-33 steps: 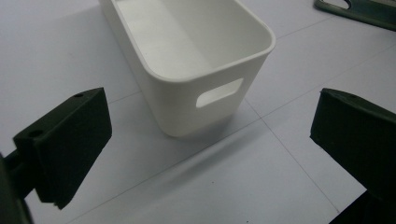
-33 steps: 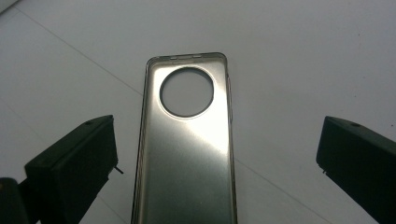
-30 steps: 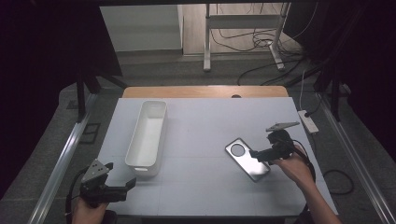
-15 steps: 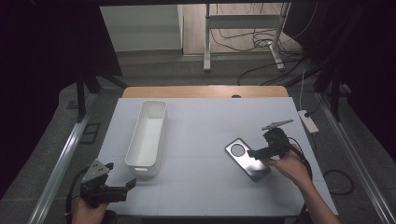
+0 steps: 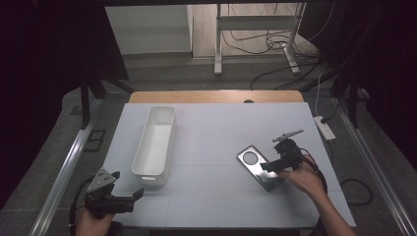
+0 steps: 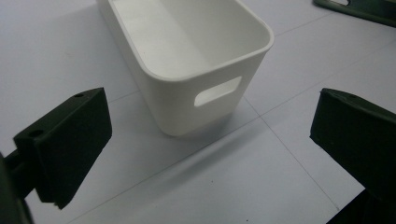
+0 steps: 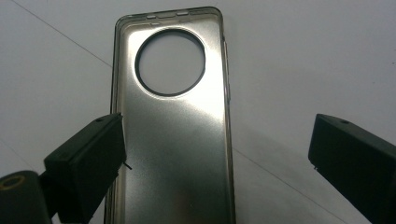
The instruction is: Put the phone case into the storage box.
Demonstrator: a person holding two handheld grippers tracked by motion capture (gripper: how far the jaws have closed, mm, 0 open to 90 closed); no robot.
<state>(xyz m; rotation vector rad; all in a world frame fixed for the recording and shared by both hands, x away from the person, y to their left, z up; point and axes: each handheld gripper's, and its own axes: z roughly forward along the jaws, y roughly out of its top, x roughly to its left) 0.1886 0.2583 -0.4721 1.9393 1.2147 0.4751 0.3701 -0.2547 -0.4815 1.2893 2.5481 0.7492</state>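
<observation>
Up close, phone case (image 7: 173,140) (translucent, round cutout)

Looks to me like I'm working in some kind of lab or test room: a white table (image 5: 216,123) boxed in by black curtains (image 5: 49,54), a metal stand (image 5: 255,29) with loose cables (image 5: 255,44) on the floor behind it, and a power strip (image 5: 325,127) at the table's edge.
</observation>
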